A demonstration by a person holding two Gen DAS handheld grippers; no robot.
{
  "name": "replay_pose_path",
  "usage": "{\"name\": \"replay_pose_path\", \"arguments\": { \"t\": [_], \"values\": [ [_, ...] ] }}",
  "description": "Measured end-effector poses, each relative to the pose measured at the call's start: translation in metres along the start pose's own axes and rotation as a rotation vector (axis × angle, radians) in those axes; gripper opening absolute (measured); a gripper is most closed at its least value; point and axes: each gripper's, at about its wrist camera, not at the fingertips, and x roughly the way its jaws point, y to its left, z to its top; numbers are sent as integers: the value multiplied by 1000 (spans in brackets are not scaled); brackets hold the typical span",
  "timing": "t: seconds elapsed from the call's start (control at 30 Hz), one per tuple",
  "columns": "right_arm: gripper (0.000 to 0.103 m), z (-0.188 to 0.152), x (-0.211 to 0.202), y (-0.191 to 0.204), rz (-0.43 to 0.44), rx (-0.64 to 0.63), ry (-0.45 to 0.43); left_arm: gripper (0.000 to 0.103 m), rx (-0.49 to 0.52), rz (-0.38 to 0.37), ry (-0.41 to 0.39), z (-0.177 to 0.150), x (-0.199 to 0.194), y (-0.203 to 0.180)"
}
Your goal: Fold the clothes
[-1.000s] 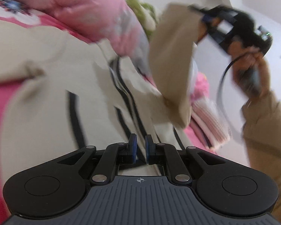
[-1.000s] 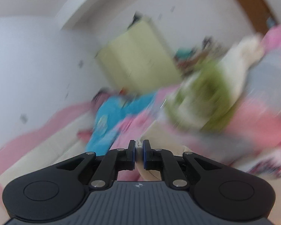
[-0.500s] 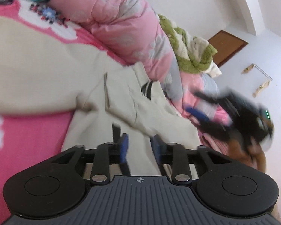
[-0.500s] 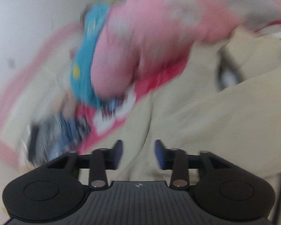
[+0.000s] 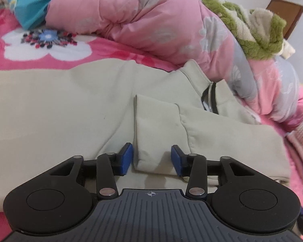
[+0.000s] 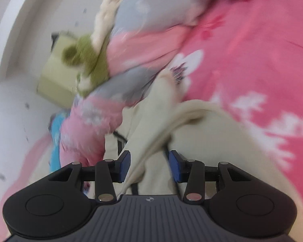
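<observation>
Cream zip-neck sweatshirt (image 5: pixel 70 104) lies flat on the bed's pink floral sheet (image 5: pixel 46 46), one sleeve (image 5: pixel 151 129) folded across its front. Left gripper (image 5: pixel 151 159) and right gripper (image 6: pixel 149 166): jaws spread, holding nothing. Right view blurred; prob. a fabric edge between its jaws. Mid-fold, I judge; next needs a pinch on that edge.

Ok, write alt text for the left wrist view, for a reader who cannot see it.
An open left hand-held gripper hovers over a cream zip-neck garment spread flat on a pink floral bedspread, its blue pads either side of a sleeve cuff folded across the front. Behind lie a bunched pink quilt and a green fleece.
</observation>
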Motion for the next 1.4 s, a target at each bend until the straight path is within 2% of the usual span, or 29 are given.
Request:
{"name": "replay_pose_path", "arguments": {
  "t": [0.03, 0.1, 0.2, 0.27, 0.47, 0.5, 0.6, 0.83, 1.0, 1.07, 1.17, 1.3, 1.4],
  "values": [
    [44, -1, -2, -7, 28, 18, -12, 21, 18, 17, -3, 0, 1, -3],
    [44, -2, -3, -13, 62, 26, -24, 10, 37, 40, -13, 1, 1, -7],
    [44, -1, -3, -15, 76, 9, -29, 7, 46, 57, -46, 7, -8, -12],
    [44, -1, -1, -15, 76, -7, -23, 7, 54, 65, -89, 12, -17, -17],
    [44, -1, -1, -20, 89, 2, -16, 7, 37, 142, -87, 15, -12, -9],
    [44, -1, -1, -21, 92, 6, -15, 7, 33, 155, -64, 11, -6, -6],
    [44, -1, -1, -23, 93, 11, -12, 9, 67, 186, -80, -2, 0, -6],
    [43, -2, -1, -21, 79, -1, -11, 9, 93, 217, -106, -4, -7, -9],
    [43, 3, -5, -18, 60, 22, 5, 11, 113, 219, -93, -4, -12, -11],
    [43, 12, -10, -11, 27, 8, 21, 14, 101, 209, -70, -1, -18, -9],
    [41, 33, -23, 3, -3, -47, 4, 16, 111, 223, -50, 0, -33, -9],
    [39, 70, -31, 29, -52, -220, -7, 17, 243, 254, -49, 6, -52, -32],
    [39, 97, -13, 38, -80, -320, 47, 20, 334, 194, -63, 22, -53, -66]
  ]
}}
